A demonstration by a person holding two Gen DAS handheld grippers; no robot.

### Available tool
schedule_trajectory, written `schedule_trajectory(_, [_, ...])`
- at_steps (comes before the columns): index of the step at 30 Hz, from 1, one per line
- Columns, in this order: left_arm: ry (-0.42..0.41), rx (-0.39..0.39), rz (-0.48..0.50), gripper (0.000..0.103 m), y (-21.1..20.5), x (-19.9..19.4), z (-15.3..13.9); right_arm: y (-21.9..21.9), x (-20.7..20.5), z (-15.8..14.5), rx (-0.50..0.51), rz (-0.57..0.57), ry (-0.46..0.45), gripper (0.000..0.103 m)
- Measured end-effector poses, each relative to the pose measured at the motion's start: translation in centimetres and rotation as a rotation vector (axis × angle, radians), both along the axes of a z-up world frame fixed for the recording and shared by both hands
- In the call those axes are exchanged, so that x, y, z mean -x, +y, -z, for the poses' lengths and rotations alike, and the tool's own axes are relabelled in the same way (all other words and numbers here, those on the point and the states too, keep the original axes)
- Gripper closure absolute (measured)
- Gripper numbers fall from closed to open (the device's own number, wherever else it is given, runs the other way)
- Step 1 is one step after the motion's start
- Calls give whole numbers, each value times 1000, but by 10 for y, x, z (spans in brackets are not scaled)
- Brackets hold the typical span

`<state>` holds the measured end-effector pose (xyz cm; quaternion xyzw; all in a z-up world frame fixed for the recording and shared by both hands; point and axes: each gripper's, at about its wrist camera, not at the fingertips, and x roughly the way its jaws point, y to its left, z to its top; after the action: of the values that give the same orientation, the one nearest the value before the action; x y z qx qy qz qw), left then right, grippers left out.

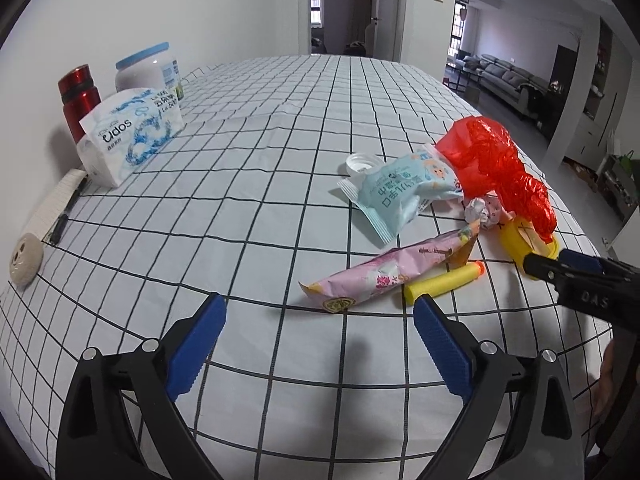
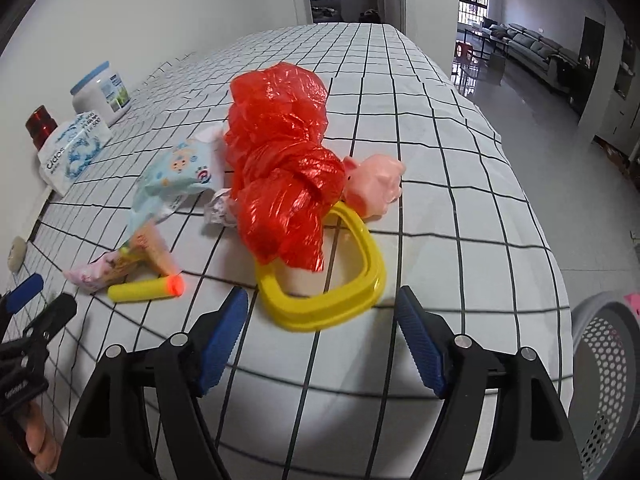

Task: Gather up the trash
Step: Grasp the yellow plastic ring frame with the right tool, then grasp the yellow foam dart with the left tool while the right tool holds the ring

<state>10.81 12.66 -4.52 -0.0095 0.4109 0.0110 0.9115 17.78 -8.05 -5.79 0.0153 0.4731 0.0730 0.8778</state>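
While both tongs, left tongs (image 1: pixel 320 312) and right tongs (image 2: pixel 322 304), stand spread and empty, we judge the pink wrapper (image 1: pixel 384 272) lies just ahead-right of ours, probably slanting up-right.

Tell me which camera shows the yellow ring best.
The right wrist view: the yellow ring lies just ahead of the camera, nearly its whole loop visible, with the red plastic bag draped over its far side. In the left wrist view only a short piece shows beside the bag.
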Motion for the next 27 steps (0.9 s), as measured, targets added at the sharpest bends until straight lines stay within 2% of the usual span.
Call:
schedule_trajectory(6, [9, 3, 6, 10, -3, 0, 1, 2, -8, 2, 17, -13, -4, 31])
schedule_trajectory(8, [15, 13, 7, 10, -5, 1, 1, 3, -7, 2, 14, -18, -16, 36])
schedule_trajectory(11, [24, 25, 12, 10, -12, 1, 1, 4, -3, 1, -7, -27, -24, 36])
schedule_trajectory(22, [57, 56, -20, 10, -50, -2, 6, -26, 43, -15, -56, 0, -85, 36])
schedule_trajectory(27, [74, 67, -47, 10, -67, -9, 10, -48, 59, -17, -115, 2, -75, 36])
